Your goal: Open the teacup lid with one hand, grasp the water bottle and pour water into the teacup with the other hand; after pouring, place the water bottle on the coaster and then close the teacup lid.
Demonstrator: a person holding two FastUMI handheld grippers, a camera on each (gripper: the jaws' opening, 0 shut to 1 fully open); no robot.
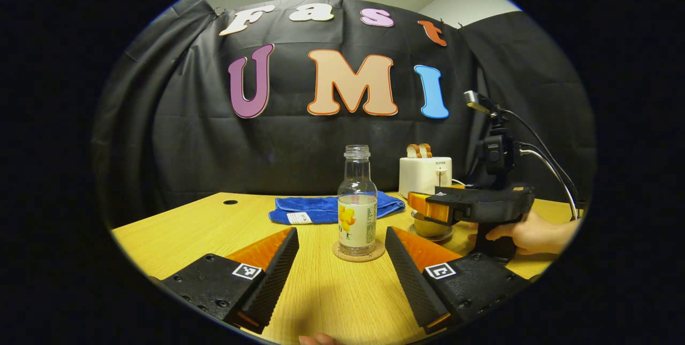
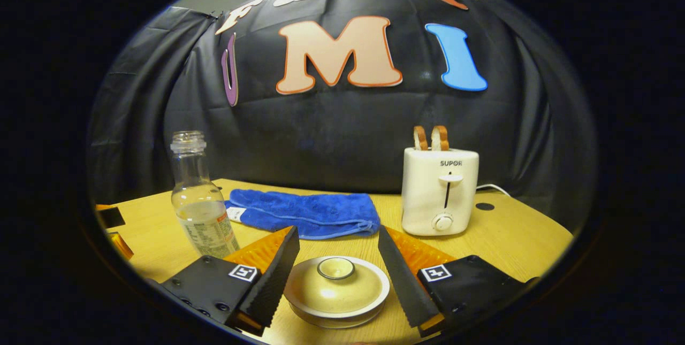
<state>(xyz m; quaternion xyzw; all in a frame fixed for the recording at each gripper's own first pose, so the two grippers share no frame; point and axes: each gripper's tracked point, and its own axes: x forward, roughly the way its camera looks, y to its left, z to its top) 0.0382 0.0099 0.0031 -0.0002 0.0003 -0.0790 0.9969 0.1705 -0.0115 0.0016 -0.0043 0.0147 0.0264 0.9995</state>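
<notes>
Both pairs of jaws stood wide and empty: the right gripper [image 2: 336,267] straddled the beige domed ceramic teacup lid [image 2: 336,284], unlifted on its cup, while the left gripper [image 1: 341,259] faced the clear glass water bottle [image 1: 357,203] upright on its round cork coaster [image 1: 358,253]. Judging by this, the lid's small knob wanted a centred, level pinch before lifting straight up

I can read one brand, "SUPOR", printed on the front of the white toaster [image 2: 440,191]. The water bottle [image 2: 200,195] label carries fine print too small to read. Each tool finger bears a square coded marker.
</notes>
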